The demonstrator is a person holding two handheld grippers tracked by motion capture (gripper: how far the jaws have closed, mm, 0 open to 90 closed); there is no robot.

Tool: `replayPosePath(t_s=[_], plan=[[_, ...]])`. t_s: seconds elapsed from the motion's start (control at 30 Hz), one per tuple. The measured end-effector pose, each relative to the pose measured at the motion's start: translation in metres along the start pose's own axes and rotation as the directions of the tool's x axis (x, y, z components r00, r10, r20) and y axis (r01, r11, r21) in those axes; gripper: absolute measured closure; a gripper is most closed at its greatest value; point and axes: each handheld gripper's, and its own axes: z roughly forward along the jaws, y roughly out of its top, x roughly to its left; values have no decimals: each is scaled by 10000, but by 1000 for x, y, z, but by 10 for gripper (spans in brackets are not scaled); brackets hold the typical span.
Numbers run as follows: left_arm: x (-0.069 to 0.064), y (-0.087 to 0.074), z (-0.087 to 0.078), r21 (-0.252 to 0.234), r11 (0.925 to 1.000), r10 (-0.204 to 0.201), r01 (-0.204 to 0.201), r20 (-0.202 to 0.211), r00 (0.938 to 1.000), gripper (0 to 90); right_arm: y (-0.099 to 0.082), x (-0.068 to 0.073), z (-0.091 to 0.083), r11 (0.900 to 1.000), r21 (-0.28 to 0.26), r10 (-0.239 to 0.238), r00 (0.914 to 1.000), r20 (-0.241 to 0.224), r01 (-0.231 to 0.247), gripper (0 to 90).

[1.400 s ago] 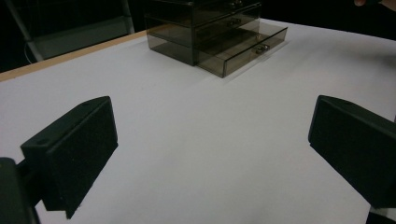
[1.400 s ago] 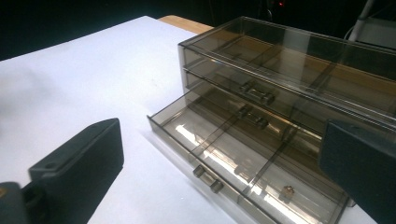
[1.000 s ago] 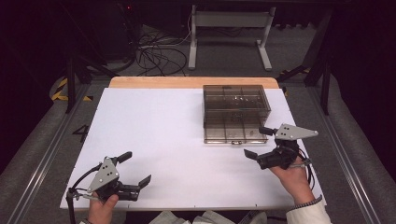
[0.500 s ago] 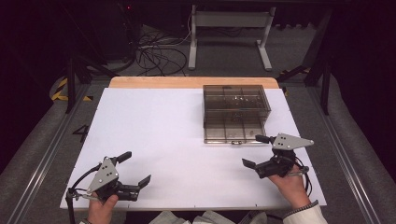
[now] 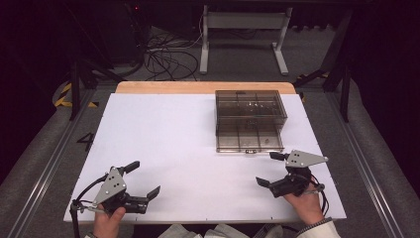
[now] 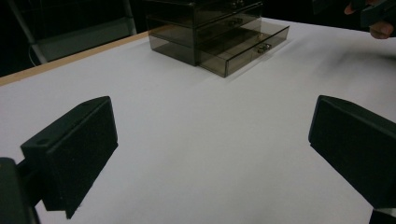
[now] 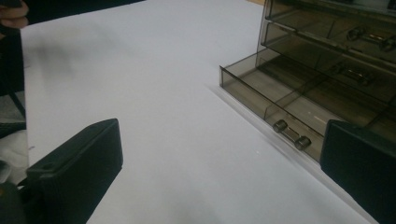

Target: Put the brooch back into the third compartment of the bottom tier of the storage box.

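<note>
Drawer box: a smoky, see-through plastic drawer box (image 5: 250,113) sits toward the far right corner of the white table (image 5: 173,144), well apart from both hands.
Look of it: dark tinted walls, stacked drawers, each with a small metal bar handle.
Bottom drawer: the lowest drawer (image 7: 299,109) is pulled out toward the near edge, its handle (image 7: 292,133) facing the right hand; thin dividers split it into compartments.
Contents: the open drawer's compartments show bare floor; small metal pieces glint in the upper drawers (image 7: 369,37), too blurred to tell whether they are handles or contents.
Left hand-held gripper: the left hand-held gripper (image 5: 141,179) is down by the near left corner, jaws spread wide with nothing between them, over bare table.
Right hand-held gripper: the right hand-held gripper (image 5: 270,168) is by the near right edge, just short of the open drawer, jaws wide apart and empty.
</note>
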Motion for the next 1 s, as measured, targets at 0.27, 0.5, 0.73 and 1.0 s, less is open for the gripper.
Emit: replayPosePath(t_s=[0.27,0.5,0.73,1.0], plan=[[-1,0,0,59,9999,110,-110,-44,9999,21,-12,-1,7,9991,329,282,9996,-25,-281,1],[-1,0,0,57,10000,81,-80,-47,10000,21,-23,0,10,9969,603,507,9987,65,-510,0],[0,-2,1,13,10000,-87,87,15,10000,21,-29,2,12,9953,785,554,9984,108,-561,0],[-1,-2,2,90,9999,117,-117,-10,9999,21,-30,6,19,9911,1280,371,9993,21,-371,0]])
